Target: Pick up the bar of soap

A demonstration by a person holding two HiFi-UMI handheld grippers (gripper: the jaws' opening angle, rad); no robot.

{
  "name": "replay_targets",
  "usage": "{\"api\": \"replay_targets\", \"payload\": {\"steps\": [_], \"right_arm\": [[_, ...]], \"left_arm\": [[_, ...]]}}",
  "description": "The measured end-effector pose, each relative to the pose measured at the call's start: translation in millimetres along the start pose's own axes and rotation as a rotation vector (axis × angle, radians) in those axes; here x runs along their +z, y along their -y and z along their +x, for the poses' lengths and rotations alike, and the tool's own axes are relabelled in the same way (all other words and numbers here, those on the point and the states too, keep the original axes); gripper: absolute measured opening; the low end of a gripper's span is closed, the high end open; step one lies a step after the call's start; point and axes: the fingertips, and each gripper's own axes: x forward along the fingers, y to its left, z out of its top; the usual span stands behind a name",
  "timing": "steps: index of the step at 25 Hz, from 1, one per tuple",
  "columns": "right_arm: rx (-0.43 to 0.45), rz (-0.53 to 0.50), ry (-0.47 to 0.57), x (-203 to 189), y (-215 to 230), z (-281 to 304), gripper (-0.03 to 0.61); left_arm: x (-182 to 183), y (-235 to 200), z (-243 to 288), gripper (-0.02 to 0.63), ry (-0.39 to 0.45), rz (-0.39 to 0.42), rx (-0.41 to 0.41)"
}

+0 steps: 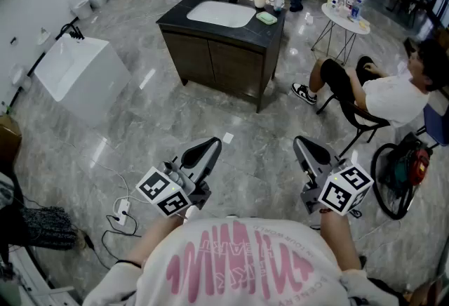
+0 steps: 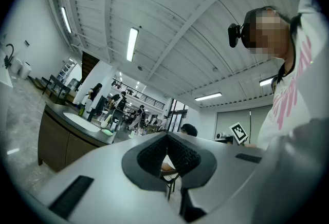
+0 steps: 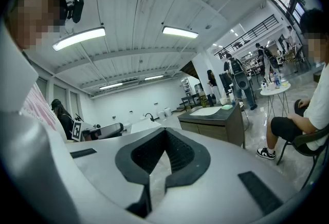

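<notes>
Head view: your left gripper [image 1: 212,145] and right gripper [image 1: 302,145] both closed, nothing between jaws, held side by side above floor [image 1: 140,122]. Soap [image 1: 266,17] lies on counter [image 1: 175,17], just right of basin [image 1: 221,13], well ahead of both grippers. Seated person [image 1: 393,97] off to your right.

The floor [image 1: 140,122] is glossy grey stone-look tile that mirrors the lights. At twelve o'clock, the cabinet [image 1: 210,62] shows dark matt wood grain under a polished black top [image 1: 175,17]. The left gripper [image 1: 214,143] and right gripper [image 1: 300,144] have smooth matt grey plastic shells and black ribbed pads [image 2: 150,153].
</notes>
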Motion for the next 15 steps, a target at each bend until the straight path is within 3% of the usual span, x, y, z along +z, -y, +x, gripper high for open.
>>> {"api": "replay_targets", "payload": {"steps": [6, 15], "right_arm": [[0.0, -0.039, -0.024, 0, -4, 6, 0.012], [0.036, 0.003, 0.003, -11, -6, 25, 0.012]], "left_arm": [[3, -8, -3, 0.009, -0.002, -0.011, 0.003], [6, -19, -11, 0.009, -0.037, 0.013, -0.05]]}}
